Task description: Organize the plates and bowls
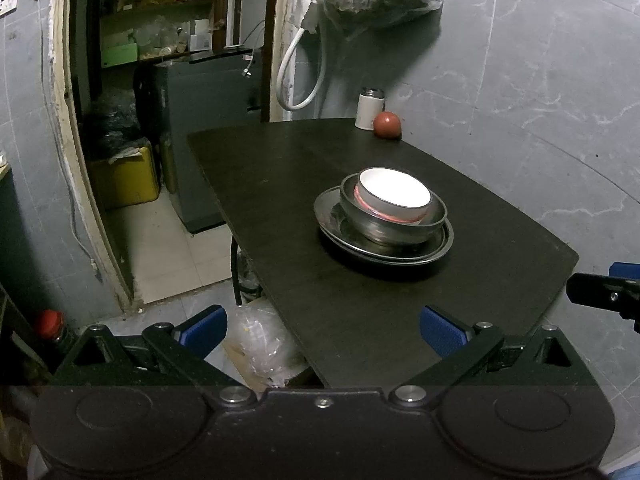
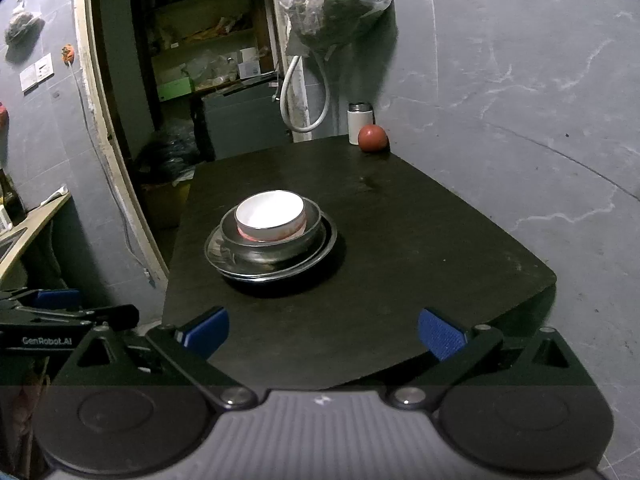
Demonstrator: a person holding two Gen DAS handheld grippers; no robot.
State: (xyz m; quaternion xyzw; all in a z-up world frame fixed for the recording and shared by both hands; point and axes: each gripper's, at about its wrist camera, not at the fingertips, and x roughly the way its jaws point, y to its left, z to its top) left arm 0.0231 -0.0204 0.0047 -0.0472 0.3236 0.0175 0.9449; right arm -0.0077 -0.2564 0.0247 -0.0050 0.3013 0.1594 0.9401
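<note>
The tabletop (image 1: 304, 184) is plain matt black. On it, the plate (image 1: 332, 220) and the larger bowl (image 1: 400, 226) are bare silver-grey metal, and the small bowl (image 1: 394, 194) is bright white inside with a pinkish-red band low on its side. The ball (image 1: 387, 124) is dull red; the canister (image 1: 369, 110) beside it is white with a silvery top. The left gripper (image 1: 322, 330) and the right gripper (image 2: 323, 332) are black with blue ridged pads. The wall (image 1: 520, 80) is grey with pale marble veins, and the bin (image 1: 124, 176) is yellow.
</note>
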